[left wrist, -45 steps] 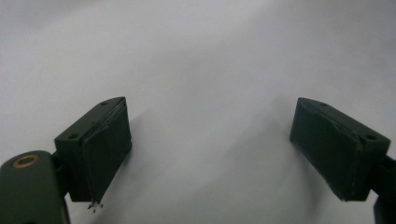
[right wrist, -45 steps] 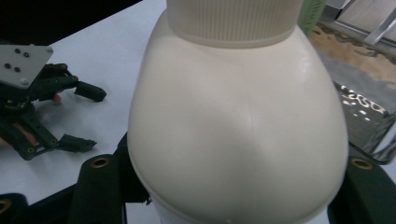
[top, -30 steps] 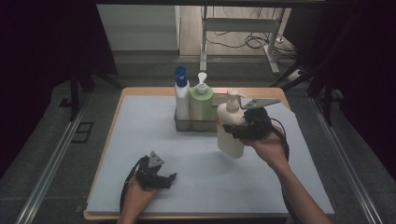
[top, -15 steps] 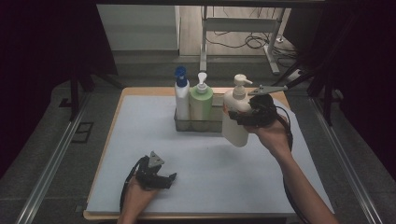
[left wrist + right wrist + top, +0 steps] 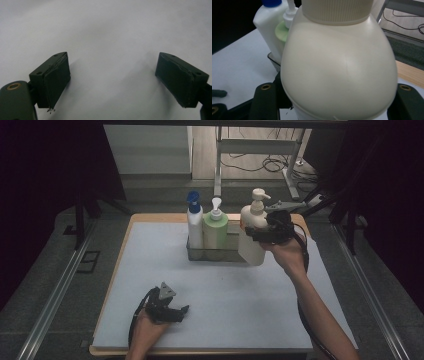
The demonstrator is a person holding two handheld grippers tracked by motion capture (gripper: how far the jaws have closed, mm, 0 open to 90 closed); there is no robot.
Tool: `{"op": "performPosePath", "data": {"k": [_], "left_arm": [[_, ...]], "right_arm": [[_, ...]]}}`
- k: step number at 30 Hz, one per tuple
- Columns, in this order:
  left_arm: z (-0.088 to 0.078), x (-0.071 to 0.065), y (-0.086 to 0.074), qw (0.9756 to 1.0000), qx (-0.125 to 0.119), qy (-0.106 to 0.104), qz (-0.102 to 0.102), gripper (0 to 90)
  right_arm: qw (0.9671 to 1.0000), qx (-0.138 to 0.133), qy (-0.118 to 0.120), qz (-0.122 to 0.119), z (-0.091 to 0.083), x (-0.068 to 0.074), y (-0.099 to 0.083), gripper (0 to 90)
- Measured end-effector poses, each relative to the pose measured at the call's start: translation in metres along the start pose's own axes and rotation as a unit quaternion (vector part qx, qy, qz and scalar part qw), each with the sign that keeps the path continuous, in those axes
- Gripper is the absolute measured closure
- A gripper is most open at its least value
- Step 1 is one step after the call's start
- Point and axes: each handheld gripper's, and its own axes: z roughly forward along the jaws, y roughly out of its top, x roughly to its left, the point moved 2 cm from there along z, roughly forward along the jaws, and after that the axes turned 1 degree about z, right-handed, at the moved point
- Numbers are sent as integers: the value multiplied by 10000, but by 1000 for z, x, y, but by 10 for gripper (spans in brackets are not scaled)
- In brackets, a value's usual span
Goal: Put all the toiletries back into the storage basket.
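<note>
Cream pump bottle (image 5: 252, 232): upright, long axis vertical, clamped between right gripper (image 5: 260, 236) jaws, raised at right end of wire basket (image 5: 212, 254). Left gripper (image 5: 172, 311): spread, empty, near edge, well apart.

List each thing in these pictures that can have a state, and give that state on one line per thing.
cream pump bottle: upright, lifted off the table, clamped in the right gripper beside the basket.
right gripper: shut on the bottle's body.
left gripper: open, nothing between its jaws, low over the table.
white bottle with blue cap: upright in the basket.
green pump bottle: upright in the basket.
basket: on the table, holding two bottles.
</note>
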Motion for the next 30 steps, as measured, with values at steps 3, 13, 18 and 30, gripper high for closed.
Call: {"op": "performPosePath", "data": {"k": [3,13,18,30], "left_arm": [[0,0,0,10000,0,0,0,123],[0,0,0,10000,0,1,4,123],[0,0,0,10000,-4,4,-1,123],[0,0,0,10000,-4,3,-1,123]], "right_arm": [[9999,-55,-72,56,7,-3,3,371],[9995,-115,-230,181,23,-11,8,371],[9991,-174,-310,235,31,-14,12,371],[9982,-275,-448,298,50,-21,19,371]]}}
